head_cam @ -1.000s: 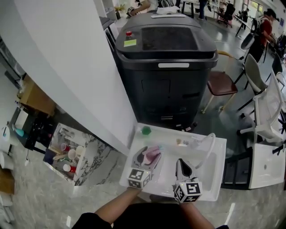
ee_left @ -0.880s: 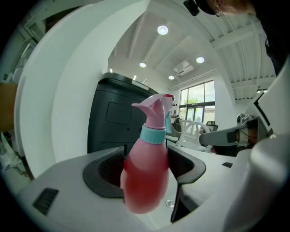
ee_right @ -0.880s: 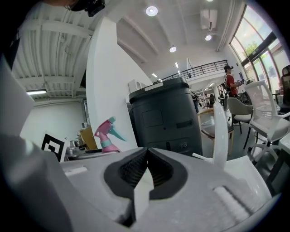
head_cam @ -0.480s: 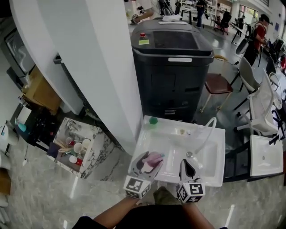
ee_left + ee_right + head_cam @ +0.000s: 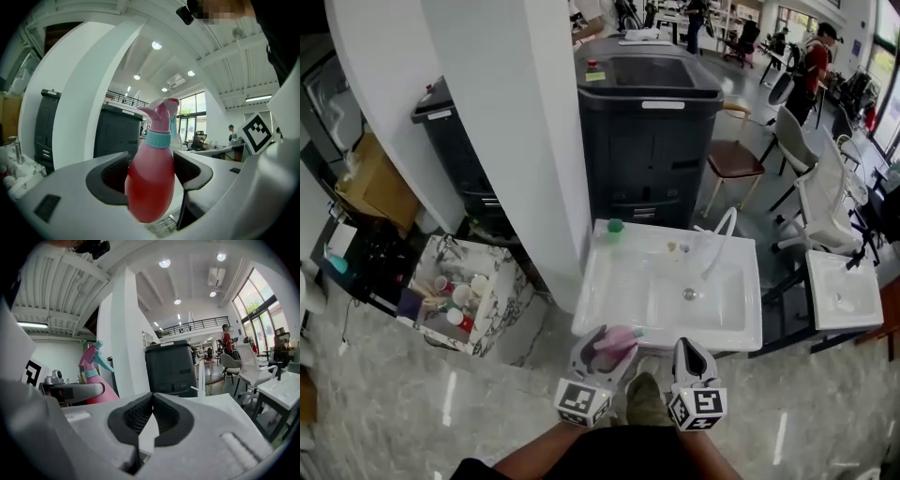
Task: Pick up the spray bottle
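Gripping the spray bottle (image 5: 150, 187) around its swollen lower body, the left gripper (image 5: 152, 171) has its jaws parted just as wide as the bottle, with a black pad pressed to each side. From where I stand, the bottle is up in the air in front of the person, at the near rim of the white sink (image 5: 592, 317), with its head tipped away towards the basin. I would say the pick-up itself is as good as done: the bottle hangs on the jaws alone and I can see nothing under it.

What comes next calls for little more than a steady wrist and an unchanged squeeze. That body is smooth and rounded, and I judge it could slide or swivel between the pads if the grip eased.

The bottle is translucent plastic, pinkish red, pear-shaped and narrowing to a teal screw collar. A pink trigger head with a teal part at its front sits on top. The pads are ribbed and dark inside pale grey, matte shells.

The right gripper (image 5: 152, 417) rides just beside the left one, with its jaws pressed together on nothing. The bottle shows off to its left.

Farther out, the sink is glossy and rectangular, with a drain in its middle. A pale curved hose (image 5: 719, 234) rises at the back and a small green object (image 5: 615, 225) sits on its far corner. Behind it stand a tall black bin (image 5: 652, 141) and a broad white pillar (image 5: 525, 141), on a polished stone floor.
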Motion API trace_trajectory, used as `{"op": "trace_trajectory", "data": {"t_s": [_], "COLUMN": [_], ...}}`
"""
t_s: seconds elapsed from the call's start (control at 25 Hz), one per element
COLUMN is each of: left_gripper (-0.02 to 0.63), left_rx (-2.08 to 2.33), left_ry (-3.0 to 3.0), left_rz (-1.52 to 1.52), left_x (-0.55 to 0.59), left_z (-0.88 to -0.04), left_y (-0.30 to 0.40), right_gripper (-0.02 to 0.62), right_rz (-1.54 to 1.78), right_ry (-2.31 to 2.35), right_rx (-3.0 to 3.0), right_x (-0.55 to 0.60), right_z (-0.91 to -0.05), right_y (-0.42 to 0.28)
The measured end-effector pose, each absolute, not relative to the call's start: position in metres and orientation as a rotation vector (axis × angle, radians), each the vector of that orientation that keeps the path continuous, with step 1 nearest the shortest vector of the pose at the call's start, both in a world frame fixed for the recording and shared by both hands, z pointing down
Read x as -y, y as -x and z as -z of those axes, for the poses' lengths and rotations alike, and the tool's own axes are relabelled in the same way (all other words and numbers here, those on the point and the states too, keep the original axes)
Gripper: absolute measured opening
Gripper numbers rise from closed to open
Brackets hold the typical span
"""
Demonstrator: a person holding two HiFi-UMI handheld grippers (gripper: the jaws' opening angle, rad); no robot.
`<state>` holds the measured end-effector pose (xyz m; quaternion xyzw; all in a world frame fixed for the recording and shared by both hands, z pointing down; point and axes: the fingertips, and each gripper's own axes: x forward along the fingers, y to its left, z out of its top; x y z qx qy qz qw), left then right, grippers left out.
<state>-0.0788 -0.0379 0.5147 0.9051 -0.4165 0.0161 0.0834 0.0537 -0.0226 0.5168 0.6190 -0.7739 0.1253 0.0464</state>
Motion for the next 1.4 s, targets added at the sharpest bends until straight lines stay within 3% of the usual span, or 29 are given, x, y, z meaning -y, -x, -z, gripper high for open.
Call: {"op": "trace_trajectory", "data": {"t_s": [0.32,1.4], "left_gripper": [0.31,0.31], "left_rx": [1.216,1.257], "left_ry": [-2.73,-2.699], "left_rz": [-0.049,-0.122], "left_x": [0.008,0.071], "left_z": [-0.509,-0.515], "left_y": [0.07,-0.008], "right_gripper": [-0.002,-0.003], "right_rz": [-0.361,-0.283], "right_ry": [-1.924,-1.932], "right_rx": [2.32,2.279], "right_x": [-0.006,0.038], "right_z": [-0.513,-0.512], "right_y": [-0.071,-0.168]}}
